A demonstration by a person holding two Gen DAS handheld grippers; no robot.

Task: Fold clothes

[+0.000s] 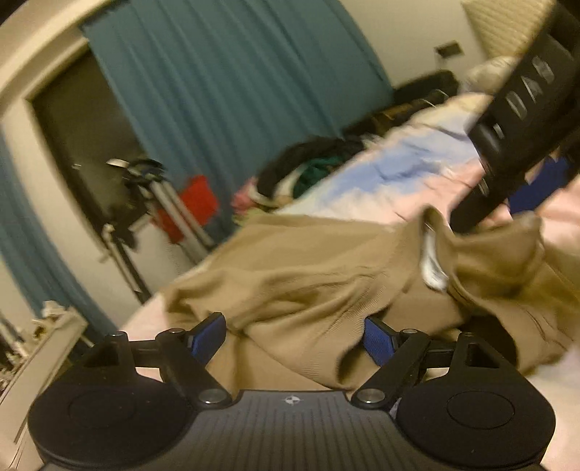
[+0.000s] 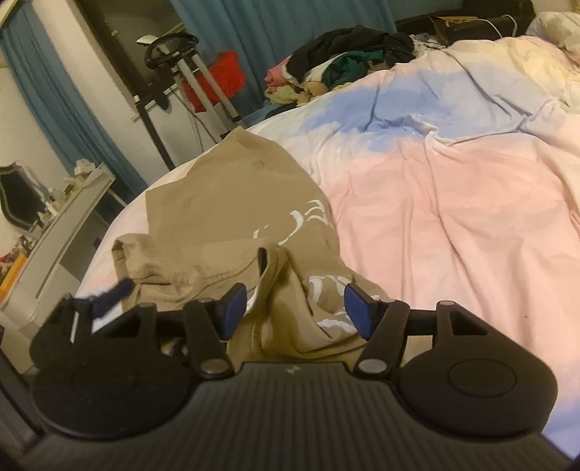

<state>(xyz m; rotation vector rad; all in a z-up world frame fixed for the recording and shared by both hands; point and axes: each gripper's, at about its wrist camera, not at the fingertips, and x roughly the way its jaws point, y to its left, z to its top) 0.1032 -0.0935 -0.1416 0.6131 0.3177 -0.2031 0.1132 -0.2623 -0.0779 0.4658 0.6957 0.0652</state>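
Note:
A tan T-shirt (image 2: 224, 203) with white lettering lies crumpled on the near left part of the bed. My right gripper (image 2: 294, 311) hangs low over its near edge. The jaws stand apart, with a raised fold of the shirt between the blue pads, which do not visibly press on it. In the blurred left wrist view my left gripper (image 1: 293, 338) is wide open just over the tan T-shirt (image 1: 290, 275), gripping nothing. One of the right gripper's fingers (image 1: 507, 152) reaches down into the cloth at the upper right. A blurred blue pad of the left gripper shows at the left of the right wrist view.
The pink and blue duvet (image 2: 453, 199) covers the bed to the right. A pile of dark and green clothes (image 2: 348, 54) sits at the bed's far edge. Off the bed to the left stand a white dresser (image 2: 72, 217), a metal stand (image 2: 203, 83) and teal curtains (image 2: 282, 21).

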